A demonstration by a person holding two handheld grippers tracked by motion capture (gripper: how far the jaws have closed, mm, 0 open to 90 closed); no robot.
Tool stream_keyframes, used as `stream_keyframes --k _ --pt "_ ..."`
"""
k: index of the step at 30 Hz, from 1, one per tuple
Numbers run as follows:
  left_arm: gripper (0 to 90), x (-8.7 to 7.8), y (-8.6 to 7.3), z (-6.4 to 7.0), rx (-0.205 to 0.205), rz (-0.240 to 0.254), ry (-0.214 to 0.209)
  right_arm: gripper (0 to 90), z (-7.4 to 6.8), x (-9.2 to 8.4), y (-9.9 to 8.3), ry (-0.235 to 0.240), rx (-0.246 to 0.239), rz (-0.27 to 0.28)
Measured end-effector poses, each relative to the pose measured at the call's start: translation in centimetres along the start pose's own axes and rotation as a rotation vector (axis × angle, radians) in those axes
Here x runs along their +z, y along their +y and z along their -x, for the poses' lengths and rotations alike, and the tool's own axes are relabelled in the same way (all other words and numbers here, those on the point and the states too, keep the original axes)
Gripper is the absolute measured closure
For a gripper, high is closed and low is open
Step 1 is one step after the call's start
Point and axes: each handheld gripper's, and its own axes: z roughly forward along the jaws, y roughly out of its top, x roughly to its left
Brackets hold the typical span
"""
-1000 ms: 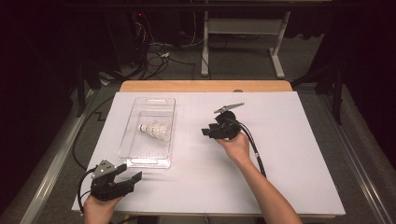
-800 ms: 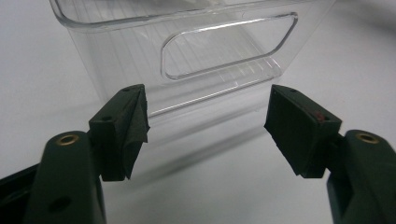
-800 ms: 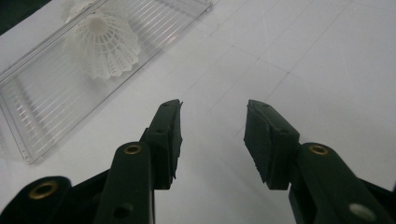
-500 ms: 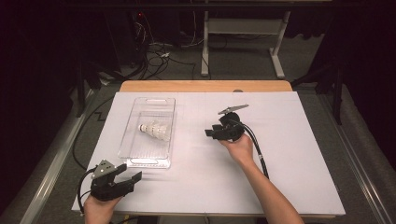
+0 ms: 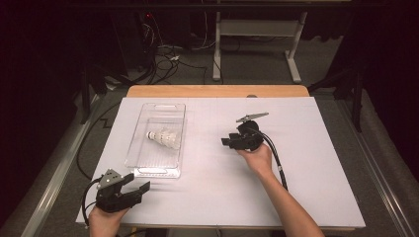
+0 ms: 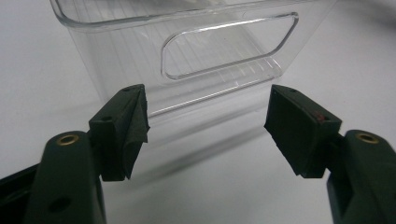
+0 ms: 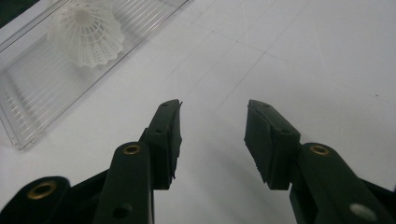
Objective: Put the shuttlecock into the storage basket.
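A white shuttlecock [image 5: 164, 138] lies on its side inside a clear plastic tray [image 5: 143, 165] on the left half of the white table cover; in the right gripper view the shuttlecock [image 7: 86, 33] shows at the upper left. My right gripper [image 5: 226, 141] hovers over the middle of the table, to the right of the tray, pointing toward it with jaws open and nothing between them [image 7: 212, 140]. Near the front left corner, my left gripper [image 5: 141, 190] rests open just short of the tray's near end wall [image 6: 224, 51], empty [image 6: 205, 133].
The white cover [image 5: 306, 177] spans the wooden table, with a bare wood strip [image 5: 217, 91] at the far edge. Cables trail from both grippers. Beyond the table stand a metal frame [image 5: 257, 44] and floor wiring [image 5: 168, 57] in the dark.
The right gripper has drifted slightly to the right, away from the tray. The left gripper, tray and shuttlecock have stayed put.
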Motion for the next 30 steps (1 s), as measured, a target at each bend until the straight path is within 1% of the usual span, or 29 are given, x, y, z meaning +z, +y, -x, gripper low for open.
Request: stream_keyframes --k 16,30 --pt "30.8 0.0 0.0 0.0 0.000 0.000 0.000 56.0 0.4 -0.5 -0.7 -0.005 0.002 -0.002" --pt "30.8 0.0 0.0 0.0 0.000 -0.001 0.001 55.9 1.0 -1.1 -1.7 -0.009 0.019 0.003"
